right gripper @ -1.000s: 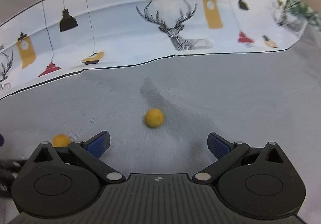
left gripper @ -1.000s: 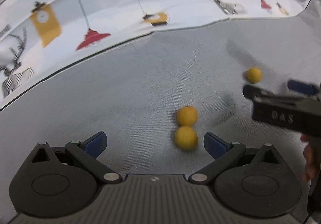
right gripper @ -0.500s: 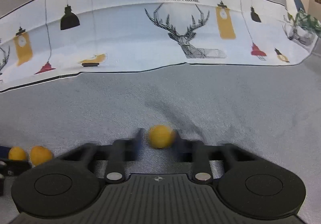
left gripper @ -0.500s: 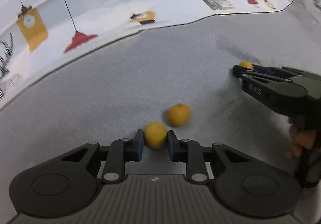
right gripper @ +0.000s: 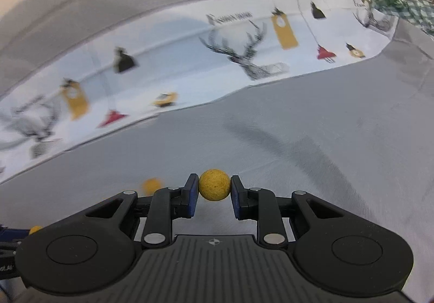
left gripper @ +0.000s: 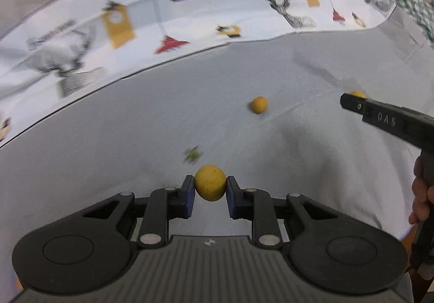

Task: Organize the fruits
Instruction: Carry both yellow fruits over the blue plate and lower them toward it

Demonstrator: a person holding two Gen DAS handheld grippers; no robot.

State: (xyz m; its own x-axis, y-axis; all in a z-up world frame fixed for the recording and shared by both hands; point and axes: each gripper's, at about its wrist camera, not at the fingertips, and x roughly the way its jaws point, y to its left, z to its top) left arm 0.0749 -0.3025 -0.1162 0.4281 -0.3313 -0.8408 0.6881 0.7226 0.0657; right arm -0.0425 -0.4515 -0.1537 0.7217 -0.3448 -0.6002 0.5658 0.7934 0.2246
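My left gripper (left gripper: 210, 189) is shut on a small round yellow fruit (left gripper: 210, 182), held above the grey cloth. A second yellow fruit (left gripper: 259, 104) lies loose on the cloth further ahead. At the right edge of the left wrist view the right gripper (left gripper: 355, 100) reaches in with another yellow fruit (left gripper: 357, 94) at its tip. In the right wrist view my right gripper (right gripper: 214, 190) is shut on that yellow fruit (right gripper: 214, 185), lifted off the cloth. The loose fruit (right gripper: 152, 185) shows blurred to its left.
A grey cloth (left gripper: 135, 126) covers the surface, with a white printed band of deer and lamps (left gripper: 122, 23) behind it. A small green scrap (left gripper: 193, 154) lies on the cloth just beyond the left gripper. A green checked fabric (right gripper: 401, 7) sits at the far right. A person's hand (left gripper: 421, 194) holds the right gripper.
Both grippers went from open to shut, each on a yellow fruit, then rose off the cloth with it. One fruit stayed lying on the cloth.
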